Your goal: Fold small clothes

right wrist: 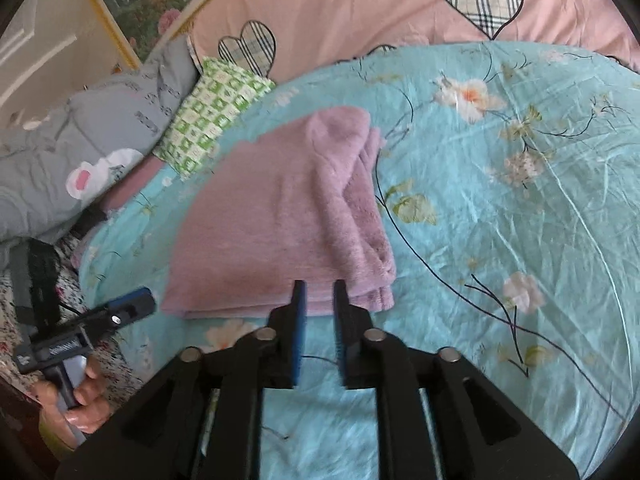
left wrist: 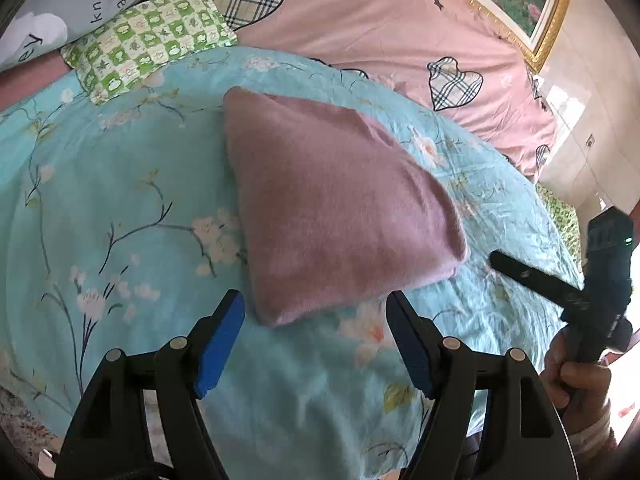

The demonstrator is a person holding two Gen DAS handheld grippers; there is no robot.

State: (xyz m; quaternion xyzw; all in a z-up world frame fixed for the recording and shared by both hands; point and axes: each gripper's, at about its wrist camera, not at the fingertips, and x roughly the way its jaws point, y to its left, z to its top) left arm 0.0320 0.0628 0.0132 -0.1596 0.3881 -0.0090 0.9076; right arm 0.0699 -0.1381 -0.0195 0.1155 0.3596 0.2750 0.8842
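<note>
Folded mauve fleece garment (left wrist: 340, 208) lying flat on turquoise floral sheet (left wrist: 120, 184), straight ahead of the left gripper (left wrist: 316, 308) and just beyond its blue-padded fingertips (left wrist: 224, 332). Jaws of that gripper spread wide, nothing between them; near corner of the garment sitting in line with the gap but apart from both pads. Fabric folded into a rough triangle as seen from here, one rounded corner pointing back toward the jaws, folded edge running away to the right.

From the right wrist view: same garment (right wrist: 280, 216) directly ahead of the right gripper (right wrist: 320, 292), stacked layer edges visible along its near side and right side. Jaws narrow, a slim gap left between the pads (right wrist: 299, 320), no cloth in that gap. Tips at or just over the near edge of the garment; contact cannot be told.

Right gripper also seen in the left view (left wrist: 532, 276), off to the right of the left jaws, finger lying low over the sheet just beside the garment's right corner, held by the right hand (left wrist: 576, 376). Left gripper in the right view (right wrist: 128, 308), to the left of the right jaws, near the garment's left corner, held by the left hand (right wrist: 86, 400).

Beyond the garment: green checked pillow (left wrist: 148, 44), grey printed quilt (right wrist: 80, 140), pink bedcover with plaid hearts (left wrist: 380, 28).
</note>
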